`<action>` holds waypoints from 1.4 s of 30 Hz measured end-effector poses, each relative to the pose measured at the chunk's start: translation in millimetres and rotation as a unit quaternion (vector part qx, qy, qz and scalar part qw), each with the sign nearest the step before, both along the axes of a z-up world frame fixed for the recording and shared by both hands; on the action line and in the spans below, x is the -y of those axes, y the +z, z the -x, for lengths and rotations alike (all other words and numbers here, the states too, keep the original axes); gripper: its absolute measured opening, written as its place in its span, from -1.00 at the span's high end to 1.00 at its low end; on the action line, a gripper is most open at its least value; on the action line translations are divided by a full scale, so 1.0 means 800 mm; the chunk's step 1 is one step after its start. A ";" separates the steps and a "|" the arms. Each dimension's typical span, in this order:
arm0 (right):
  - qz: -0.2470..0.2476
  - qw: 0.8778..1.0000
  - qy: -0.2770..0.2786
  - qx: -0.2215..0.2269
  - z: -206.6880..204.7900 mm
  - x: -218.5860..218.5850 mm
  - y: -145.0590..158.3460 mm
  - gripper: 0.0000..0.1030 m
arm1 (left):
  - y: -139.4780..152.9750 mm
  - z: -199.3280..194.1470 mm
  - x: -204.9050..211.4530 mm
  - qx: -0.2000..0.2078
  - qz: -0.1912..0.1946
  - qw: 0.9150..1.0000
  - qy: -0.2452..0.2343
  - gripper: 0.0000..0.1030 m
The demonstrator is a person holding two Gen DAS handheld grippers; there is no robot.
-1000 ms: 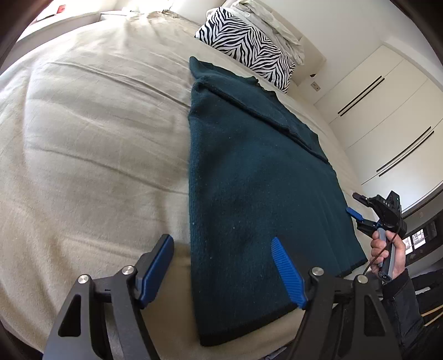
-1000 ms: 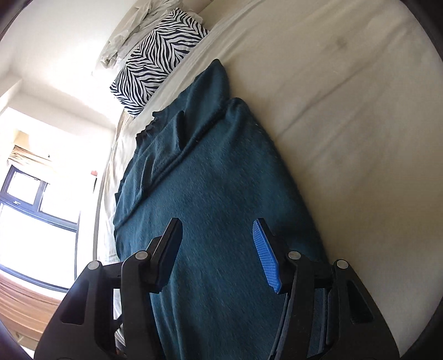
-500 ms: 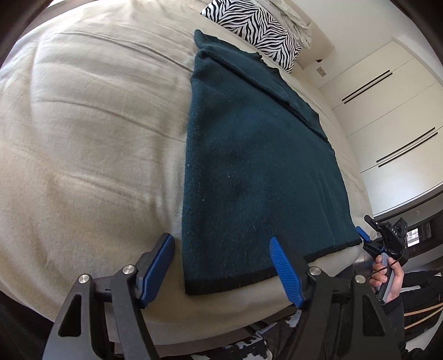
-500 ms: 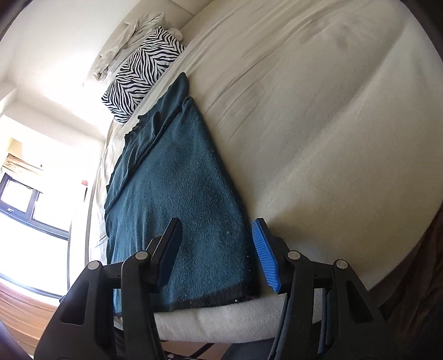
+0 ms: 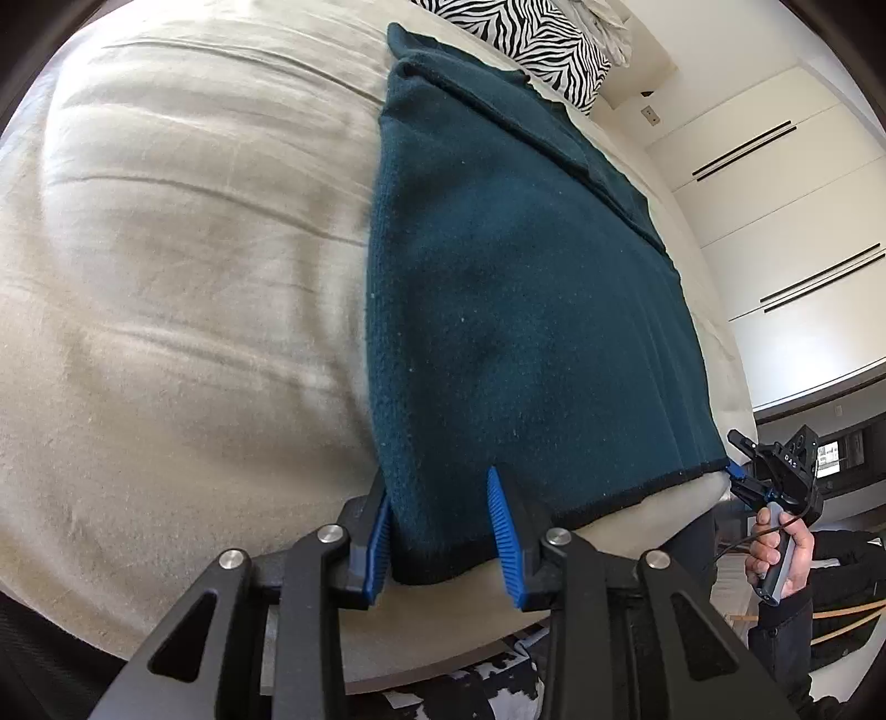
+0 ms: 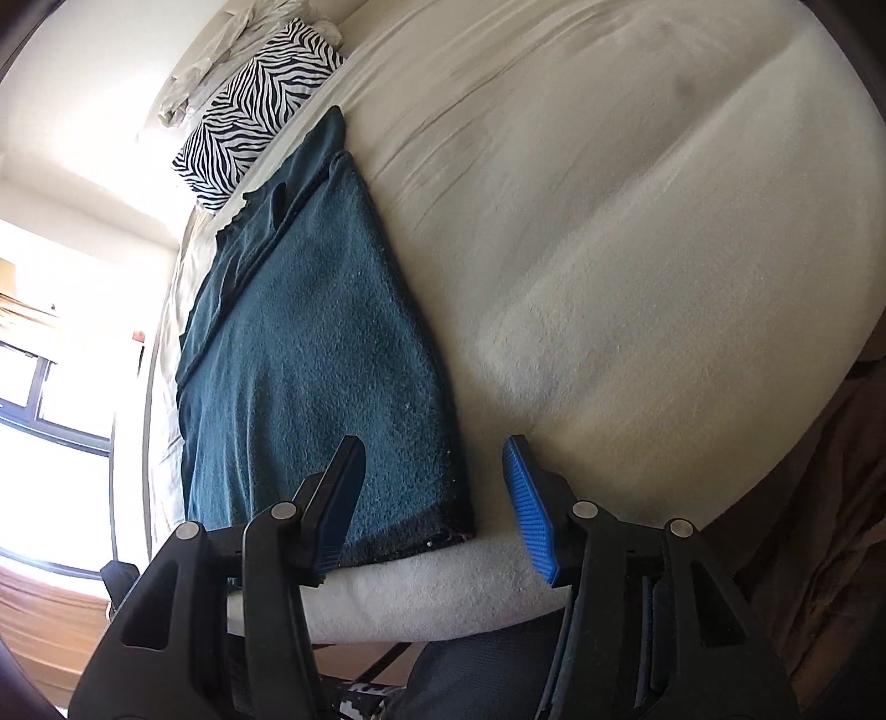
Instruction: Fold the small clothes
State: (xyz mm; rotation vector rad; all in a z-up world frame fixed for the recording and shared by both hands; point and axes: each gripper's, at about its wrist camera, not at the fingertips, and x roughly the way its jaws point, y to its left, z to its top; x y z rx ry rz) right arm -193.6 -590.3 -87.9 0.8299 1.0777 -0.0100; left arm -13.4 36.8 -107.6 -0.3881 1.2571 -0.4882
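Two grippers meet the dark teal garment (image 5: 520, 310) on the bed (image 5: 183, 288); its long axis runs from the near hem toward the zebra pillow (image 5: 531, 39). The left gripper (image 5: 443, 531) is closing over the hem's left corner, which sits between its jaws; the right gripper (image 6: 432, 498) stands released around the right corner.

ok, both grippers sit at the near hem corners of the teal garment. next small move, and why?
Probably close the right gripper on its corner of the dark teal fleece garment: its jaws straddle that corner without pinching, while the left gripper is closing on its own.
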 end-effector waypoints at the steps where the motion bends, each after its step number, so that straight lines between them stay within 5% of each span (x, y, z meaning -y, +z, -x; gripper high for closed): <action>1: -0.002 1.000 0.001 -0.003 -0.003 -0.001 -0.002 0.06 | 0.000 -0.001 0.001 0.000 0.000 1.000 0.000 0.33; 5: -0.012 1.000 0.000 -0.019 -0.009 0.002 -0.011 0.20 | 0.000 0.001 -0.001 -0.001 0.004 1.000 0.002 0.37; 7: -0.020 1.000 0.002 -0.024 -0.012 0.006 -0.014 0.36 | -0.001 0.005 -0.006 0.002 -0.002 1.000 0.000 0.80; 9: -0.030 0.999 0.004 -0.026 -0.012 0.008 -0.017 0.42 | -0.002 0.007 -0.009 0.004 0.003 1.000 -0.001 0.81; 13: -0.018 0.999 0.020 -0.034 -0.013 -0.001 -0.018 0.85 | 0.001 0.014 -0.010 0.016 -0.001 1.000 0.002 0.84; 19: 0.015 0.999 0.043 -0.014 -0.012 -0.022 0.005 0.88 | 0.014 0.021 -0.018 0.032 0.005 0.999 0.009 0.85; 26: -0.005 0.998 0.042 0.043 -0.013 -0.033 0.056 0.88 | 0.050 0.017 -0.039 0.051 0.075 0.995 0.030 0.86; 42: -0.054 0.985 0.005 0.163 -0.096 -0.030 0.152 0.88 | 0.113 -0.038 -0.080 0.091 0.229 0.964 0.098 0.86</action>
